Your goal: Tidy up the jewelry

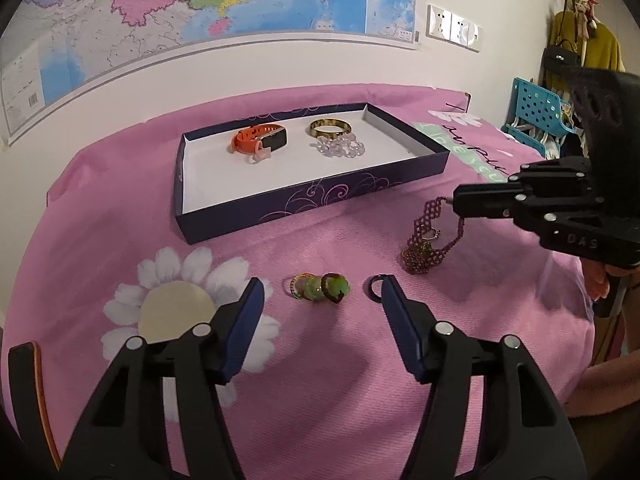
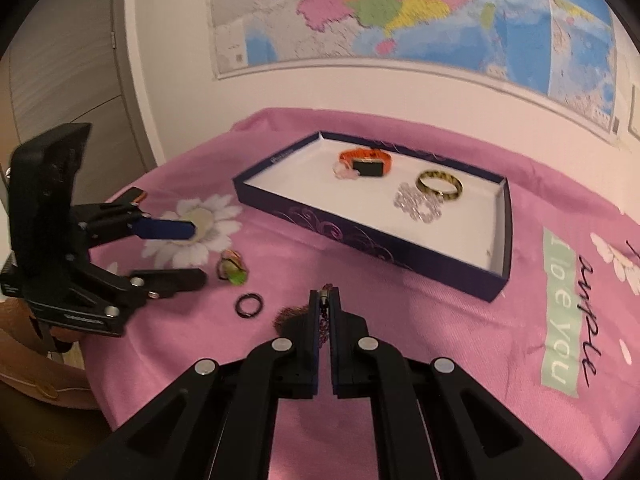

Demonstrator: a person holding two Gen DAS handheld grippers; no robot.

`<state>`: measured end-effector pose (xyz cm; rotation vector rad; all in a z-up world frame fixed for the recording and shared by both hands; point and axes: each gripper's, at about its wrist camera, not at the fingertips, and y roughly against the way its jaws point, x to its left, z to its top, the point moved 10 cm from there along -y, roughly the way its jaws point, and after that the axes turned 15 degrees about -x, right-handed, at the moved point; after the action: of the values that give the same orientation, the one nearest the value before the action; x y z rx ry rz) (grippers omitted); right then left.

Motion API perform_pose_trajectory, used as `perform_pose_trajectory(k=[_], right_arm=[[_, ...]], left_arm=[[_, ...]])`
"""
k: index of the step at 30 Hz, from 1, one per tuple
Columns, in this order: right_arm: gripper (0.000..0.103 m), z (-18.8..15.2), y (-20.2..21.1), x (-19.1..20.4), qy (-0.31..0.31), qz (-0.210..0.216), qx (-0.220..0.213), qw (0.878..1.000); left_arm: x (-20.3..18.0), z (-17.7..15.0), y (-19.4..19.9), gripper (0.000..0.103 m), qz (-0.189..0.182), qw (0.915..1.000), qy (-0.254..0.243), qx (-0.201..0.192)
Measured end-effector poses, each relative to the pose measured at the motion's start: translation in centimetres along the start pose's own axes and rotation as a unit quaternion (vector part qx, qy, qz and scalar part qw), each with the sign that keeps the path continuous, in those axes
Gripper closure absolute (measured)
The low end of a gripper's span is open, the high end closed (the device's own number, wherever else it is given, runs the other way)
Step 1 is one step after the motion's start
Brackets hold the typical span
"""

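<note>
Already the right claw point(image 2: 325, 300) is clamped on the chain point(image 1: 426, 236), whose bulk hangs just right of the box point(image 1: 312, 200), while the left claw point(image 1: 322, 296), spread apart, hovers over the rings point(image 1: 320, 288).

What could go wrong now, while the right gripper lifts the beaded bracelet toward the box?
1. The right gripper pinches only one end of the beaded bracelet; its hanging bulk may slip out.
2. The dangling part may catch on the near wall of the box.
3. The open left gripper may knock the black ring.
</note>
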<state>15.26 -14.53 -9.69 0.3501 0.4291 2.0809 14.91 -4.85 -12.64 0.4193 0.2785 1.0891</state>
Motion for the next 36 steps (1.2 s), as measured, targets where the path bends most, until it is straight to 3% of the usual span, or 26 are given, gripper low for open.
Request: perform_pose_trajectory(k=[7,20,26,36], right_arm=[[0.1,1.2,0.8,1.2,0.008,0.012,-0.019,1.0],[0.1,1.1,1.1,1.5,0.005,0.017,-0.021,1.0],[0.1,0.6,0.9,1.4,0.003,0.018,-0.015,1.0],[0.1,0.4,1.2,0.8,-0.004,0.012,-0.016,1.0]], left_arm=[[-0.4,-0.2,-0.8,0.066,-0.013,0.9998,0.005,0.014],[-0.7,-1.1,-2.6,0.077,-0.027,0.9983,0.024,0.045],[-0.5,-1.3,-2.9,0.094,-0.032,0.9974,0.038,0.053],[-1.1,-1.3,-2.3,0.098,-0.037,0.9978,0.028,0.048]])
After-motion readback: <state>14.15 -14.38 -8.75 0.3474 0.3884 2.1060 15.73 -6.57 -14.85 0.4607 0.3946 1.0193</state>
